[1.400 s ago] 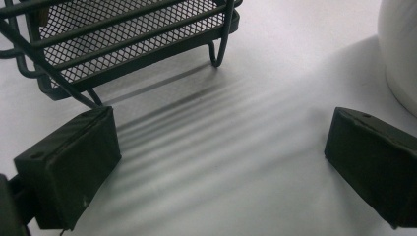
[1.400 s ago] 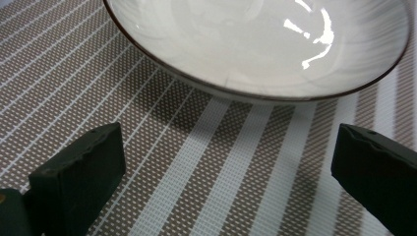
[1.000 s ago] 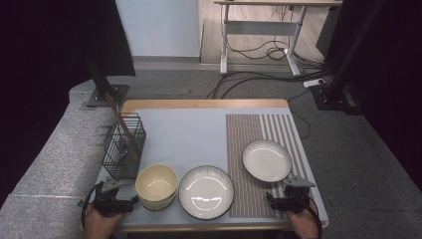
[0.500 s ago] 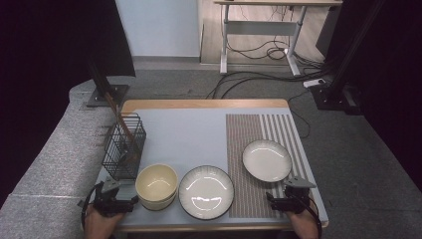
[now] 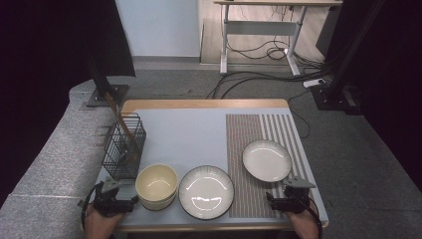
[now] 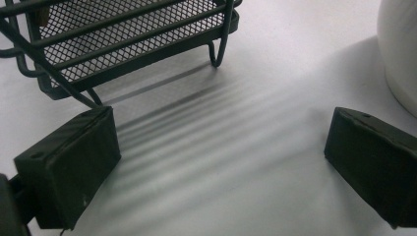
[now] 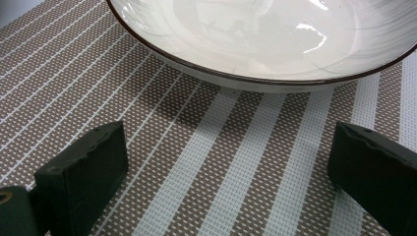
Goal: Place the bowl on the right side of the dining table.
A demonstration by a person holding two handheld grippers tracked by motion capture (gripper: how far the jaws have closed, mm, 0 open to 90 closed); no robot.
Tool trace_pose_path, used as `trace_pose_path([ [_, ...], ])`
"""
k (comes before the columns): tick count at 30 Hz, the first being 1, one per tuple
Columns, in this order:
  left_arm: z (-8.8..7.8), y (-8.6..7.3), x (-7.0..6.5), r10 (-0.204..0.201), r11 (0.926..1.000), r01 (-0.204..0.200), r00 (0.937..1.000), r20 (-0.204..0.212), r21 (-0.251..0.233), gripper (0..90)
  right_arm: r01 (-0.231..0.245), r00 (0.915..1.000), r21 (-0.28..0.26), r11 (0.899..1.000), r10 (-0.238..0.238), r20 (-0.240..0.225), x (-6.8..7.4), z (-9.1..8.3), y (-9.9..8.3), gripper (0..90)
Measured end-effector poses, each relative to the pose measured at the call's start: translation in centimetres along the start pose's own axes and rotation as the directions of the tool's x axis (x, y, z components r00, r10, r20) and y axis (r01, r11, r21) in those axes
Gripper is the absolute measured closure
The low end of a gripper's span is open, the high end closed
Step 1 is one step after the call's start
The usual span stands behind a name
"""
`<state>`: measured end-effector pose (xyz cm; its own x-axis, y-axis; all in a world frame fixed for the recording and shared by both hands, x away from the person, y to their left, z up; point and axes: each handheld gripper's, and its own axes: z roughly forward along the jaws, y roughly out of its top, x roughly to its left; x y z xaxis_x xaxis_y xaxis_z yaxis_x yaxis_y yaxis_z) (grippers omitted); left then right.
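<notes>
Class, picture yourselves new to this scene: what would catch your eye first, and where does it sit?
Three dishes line the table's near edge: a cream bowl at left, a dark-rimmed plate in the middle, a white plate on the striped mat. A black wire basket stands behind the bowl.

No writing, label, brand, number or sign can be read on anything in these pictures.
</notes>
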<state>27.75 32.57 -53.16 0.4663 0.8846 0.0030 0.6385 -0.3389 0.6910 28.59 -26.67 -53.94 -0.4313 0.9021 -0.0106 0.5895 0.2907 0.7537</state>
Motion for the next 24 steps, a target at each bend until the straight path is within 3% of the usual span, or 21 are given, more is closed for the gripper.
trace_pose_path([
  [6,0.0,0.0,0.0,0.0,1.0,0.0,1.0,0.0,0.0,0.0,0.01,0.9999,0.004,1.0,-0.01,-0.008,0.1,-0.2,0.1,5.8],
  [24,0.0,0.0,0.0,0.0,1.0,0.0,1.0,0.0,-0.001,0.0,0.046,0.9977,0.007,0.999,-0.045,-0.051,0.2,-2.6,0.7,1.6],
])
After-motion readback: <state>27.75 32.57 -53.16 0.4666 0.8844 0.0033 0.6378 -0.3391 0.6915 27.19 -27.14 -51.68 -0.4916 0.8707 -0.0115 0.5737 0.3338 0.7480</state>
